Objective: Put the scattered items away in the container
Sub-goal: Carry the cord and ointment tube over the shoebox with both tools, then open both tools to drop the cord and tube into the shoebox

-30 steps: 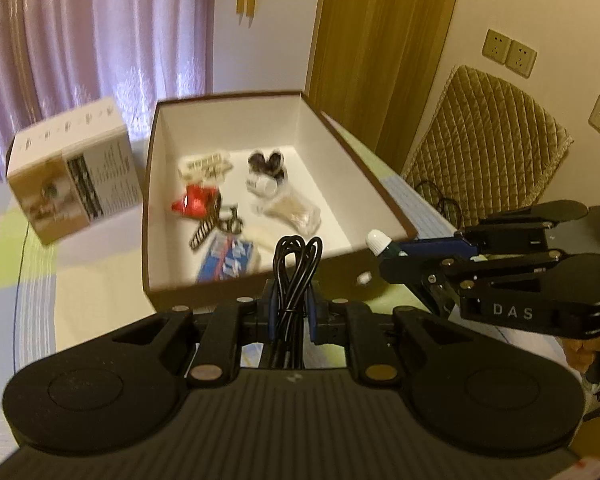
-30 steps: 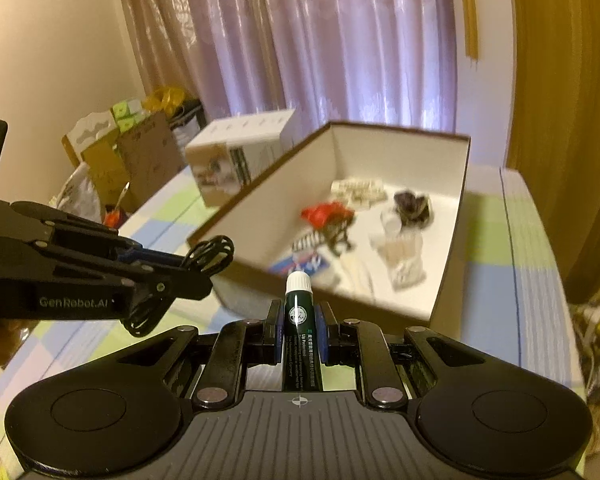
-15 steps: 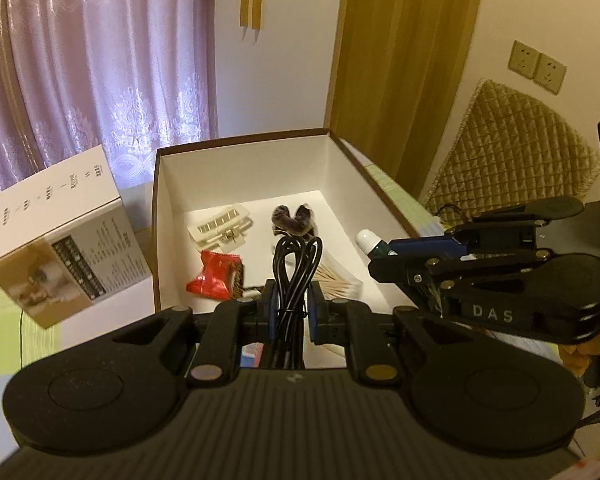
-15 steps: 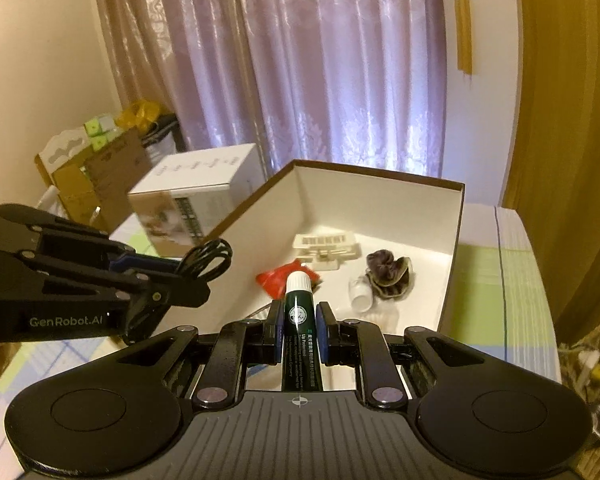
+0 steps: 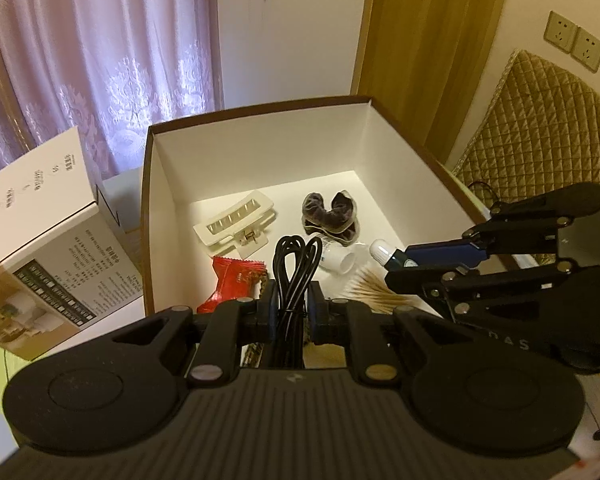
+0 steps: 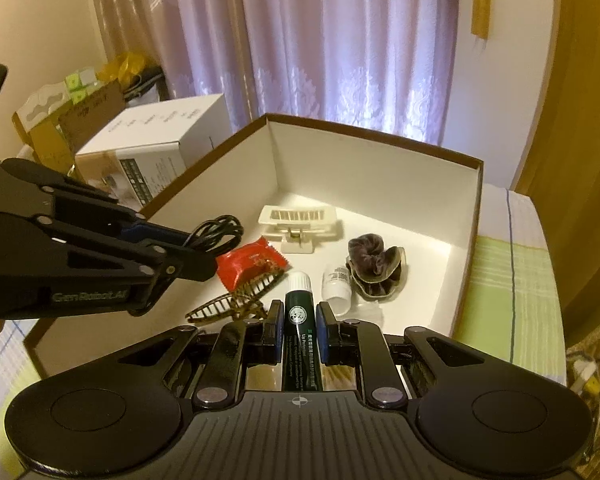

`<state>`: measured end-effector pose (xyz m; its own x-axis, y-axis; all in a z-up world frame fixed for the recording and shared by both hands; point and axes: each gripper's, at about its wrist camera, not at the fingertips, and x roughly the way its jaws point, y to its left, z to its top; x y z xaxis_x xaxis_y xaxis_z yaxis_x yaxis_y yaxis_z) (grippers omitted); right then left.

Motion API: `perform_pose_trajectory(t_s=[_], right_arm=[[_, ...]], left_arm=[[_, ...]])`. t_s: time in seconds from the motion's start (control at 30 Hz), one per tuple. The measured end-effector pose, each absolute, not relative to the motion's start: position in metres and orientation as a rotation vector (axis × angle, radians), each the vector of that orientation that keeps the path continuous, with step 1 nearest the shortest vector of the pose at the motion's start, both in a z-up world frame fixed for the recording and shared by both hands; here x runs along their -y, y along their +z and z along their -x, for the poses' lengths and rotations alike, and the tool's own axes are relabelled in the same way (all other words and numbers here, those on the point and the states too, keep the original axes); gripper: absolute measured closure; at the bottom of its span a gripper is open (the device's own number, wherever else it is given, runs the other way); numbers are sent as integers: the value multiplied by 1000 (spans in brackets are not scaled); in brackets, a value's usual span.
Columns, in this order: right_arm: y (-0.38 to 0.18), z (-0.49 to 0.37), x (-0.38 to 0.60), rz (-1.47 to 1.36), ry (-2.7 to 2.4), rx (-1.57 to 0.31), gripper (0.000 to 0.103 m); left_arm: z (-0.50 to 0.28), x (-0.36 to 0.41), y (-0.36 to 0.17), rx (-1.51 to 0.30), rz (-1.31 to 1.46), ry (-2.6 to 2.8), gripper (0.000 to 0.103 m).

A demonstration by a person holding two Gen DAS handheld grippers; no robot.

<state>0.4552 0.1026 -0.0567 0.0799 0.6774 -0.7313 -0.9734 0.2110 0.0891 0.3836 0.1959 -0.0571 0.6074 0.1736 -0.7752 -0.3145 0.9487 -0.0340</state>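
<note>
Both grippers hang over the box (image 5: 256, 114) now: left gripper (image 5: 292, 300) pinching the cable (image 5: 296, 256), right gripper (image 6: 298, 320) pinching the lip balm (image 6: 299, 312). This looks like the drop-off step. Next up, I'd say: spread the jaws over bare floor, clear of the clip (image 6: 298, 220) and scrunchie (image 6: 374, 266).

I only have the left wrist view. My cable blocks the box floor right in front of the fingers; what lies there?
Observer: A brown hair claw clip, lying on its side just beyond the red snack packet.
Operator: What is the right gripper holding? I see only a white cap.
Observer: A dark green lip balm tube; its label reads "Lip Protectant".
Operator: Anything beyond the box on the right?
Observer: A green and white checked tablecloth, with nothing lying on the part in view.
</note>
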Motion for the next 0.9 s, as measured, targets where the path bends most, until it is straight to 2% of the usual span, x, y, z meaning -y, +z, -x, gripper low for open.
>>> perform_pose_trajectory(t_s=[0.7, 0.77, 0.83, 0.9], right_arm=[[-82, -463, -140, 640, 1303, -777, 88], [-81, -464, -137, 634, 1298, -781, 84], [-79, -467, -132, 611, 1295, -782, 64], [-75, -466, -126, 600, 1302, -772, 53]], left_arm=[[-409, -217, -89, -950, 158, 301, 92], [-409, -217, -89, -949, 160, 303, 92], [-407, -217, -87, -945, 164, 303, 92], [-404, -217, -86, -943, 167, 299, 92]])
